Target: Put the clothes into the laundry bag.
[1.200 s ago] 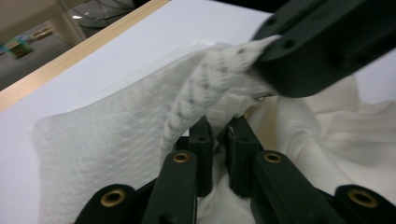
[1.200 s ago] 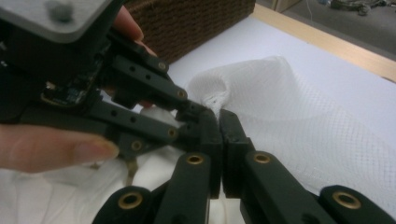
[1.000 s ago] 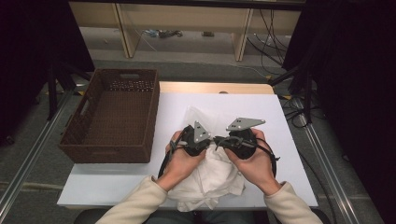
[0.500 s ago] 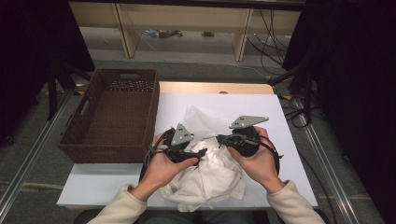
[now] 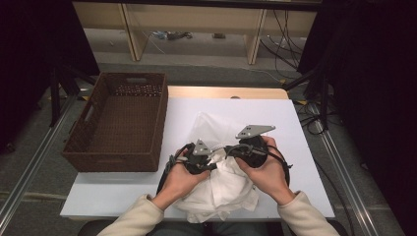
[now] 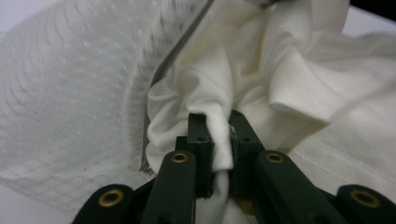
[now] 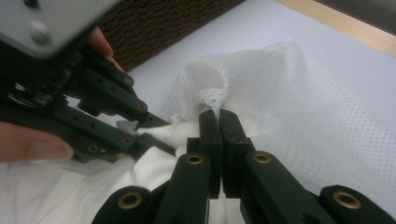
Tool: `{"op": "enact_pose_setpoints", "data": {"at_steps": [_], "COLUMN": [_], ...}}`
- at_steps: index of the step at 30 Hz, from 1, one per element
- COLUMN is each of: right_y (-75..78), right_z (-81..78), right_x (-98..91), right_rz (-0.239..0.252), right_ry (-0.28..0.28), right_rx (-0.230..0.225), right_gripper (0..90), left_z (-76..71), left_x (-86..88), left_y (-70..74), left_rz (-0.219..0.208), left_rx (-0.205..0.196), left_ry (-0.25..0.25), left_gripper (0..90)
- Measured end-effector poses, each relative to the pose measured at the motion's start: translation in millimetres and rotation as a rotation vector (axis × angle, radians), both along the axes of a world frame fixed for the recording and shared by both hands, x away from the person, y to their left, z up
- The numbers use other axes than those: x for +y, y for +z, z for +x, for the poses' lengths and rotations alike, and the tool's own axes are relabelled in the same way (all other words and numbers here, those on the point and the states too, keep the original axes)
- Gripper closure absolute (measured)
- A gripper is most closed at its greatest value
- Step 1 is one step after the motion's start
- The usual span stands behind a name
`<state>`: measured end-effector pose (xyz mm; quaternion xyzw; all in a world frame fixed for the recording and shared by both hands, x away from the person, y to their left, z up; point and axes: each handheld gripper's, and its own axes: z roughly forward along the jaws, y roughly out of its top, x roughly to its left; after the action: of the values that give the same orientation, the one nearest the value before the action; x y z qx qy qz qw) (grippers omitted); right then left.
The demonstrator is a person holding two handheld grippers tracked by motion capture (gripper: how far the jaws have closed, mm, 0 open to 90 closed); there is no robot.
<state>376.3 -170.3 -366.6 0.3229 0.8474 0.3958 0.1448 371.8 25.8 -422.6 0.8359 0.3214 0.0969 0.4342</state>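
While both hands work over the near half of the white table (image 5: 305,128), the left gripper (image 6: 219,122) is clenched on a fold of the white garment (image 6: 289,79); its jaws have just been closing, and a ridge of cloth stands pinched between its pads. Left of that fold, as the left gripper view frames it, lies the white mesh bag (image 6: 60,102), its dark-edged rim running just beside the garment. The right gripper (image 7: 218,114) is clenched on a puckered point of the mesh bag (image 7: 299,93), its jaws pressed together with the netting caught at the tips. Directly left of the right gripper, the left gripper (image 7: 144,128) bites the garment (image 7: 56,191). Whether the garment sits partly inside the bag cannot be told. Beyond the left gripper (image 5: 212,158), well apart, stands the brown wicker basket (image 5: 93,147).
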Motion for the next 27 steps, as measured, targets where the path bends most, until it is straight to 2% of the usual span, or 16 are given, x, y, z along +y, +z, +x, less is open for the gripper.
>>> {"op": "enact_pose_setpoints", "data": {"at_steps": [2, 4, 6, 8, 9, 10, 13, 14, 15, 18, 19, 20, 22, 25, 26, 27], "right_y": [3.3, 7.1, 12.7, 15.9, 17.0, 17.9, 15.0, 13.7, 12.1, 8.2, 8.0, 9.1, 10.2, 12.0, 11.5, 12.5], "right_z": [-1.6, -3.1, -7.6, -9.6, -10.7, -10.7, -10.4, -10.2, -10.3, -6.9, -4.4, -5.7, -4.0, -2.3, -0.2, 0.1], "right_x": [-0.5, -1.5, -1.4, -2.0, -2.2, -3.2, -1.9, -1.6, -0.6, -1.4, -2.5, -3.1, -6.8, -11.3, -12.6, -13.8], "right_rz": [-0.001, 0.009, 0.032, 0.044, 0.053, 0.047, 0.047, 0.043, 0.04, 0.035, 0.034, 0.037, 0.034, 0.038, 0.035, 0.028], "right_ry": [-0.004, 0.012, 0.004, 0.011, 0.009, 0.01, 0.012, 0.015, 0.003, 0.007, 0.011, -0.013, -0.013, -0.035, -0.02, -0.026], "right_rx": [0.027, -0.002, 0.001, -0.014, -0.006, -0.017, 0.006, 0.024, 0.034, 0.045, 0.023, 0.044, 0.029, 0.03, 0.006, 0.008], "right_gripper": [90.0, 90.0, 90.0, 90.0, 90.0, 90.0, 90.0, 90.0, 90.0, 90.0, 90.0, 90.0, 90.0, 90.0, 90.0, 90.0], "left_z": [-3.5, -8.3, -13.2, -13.8, -12.0, -9.3, 5.6, 11.3, 14.4, 8.9, 6.5, 2.5, -6.7, -18.5, -20.6, -19.9], "left_x": [0.4, -2.7, -9.9, -16.2, -17.5, -20.4, -25.0, -22.6, -22.3, -21.6, -20.4, -18.0, -14.0, -3.4, 0.2, 3.5], "left_y": [10.7, 20.2, 25.4, 25.9, 25.1, 22.4, 5.9, 1.6, -2.4, 3.4, 7.0, 13.1, 23.0, 32.8, 32.4, 29.6], "left_rz": [-0.05, -0.08, -0.099, -0.093, -0.06, -0.058, -0.017, 0.014, 0.014, 0.009, 0.007, 0.014, -0.016, -0.017, -0.018, -0.001], "left_rx": [-0.023, -0.053, -0.077, -0.099, -0.11, -0.116, -0.151, -0.134, -0.126, -0.158, -0.156, -0.149, -0.15, -0.158, -0.131, -0.128], "left_ry": [-0.005, -0.011, -0.012, -0.011, -0.015, 0.0, 0.065, 0.054, 0.058, 0.05, 0.043, 0.034, 0.028, 0.029, 0.024, 0.016], "left_gripper": [82.2, 82.4, 82.5, 82.2, 82.1, 82.0, 81.3, 81.0, 79.8, 64.3, 57.4, 50.8, 38.1, 30.5, 29.5, 29.5]}}
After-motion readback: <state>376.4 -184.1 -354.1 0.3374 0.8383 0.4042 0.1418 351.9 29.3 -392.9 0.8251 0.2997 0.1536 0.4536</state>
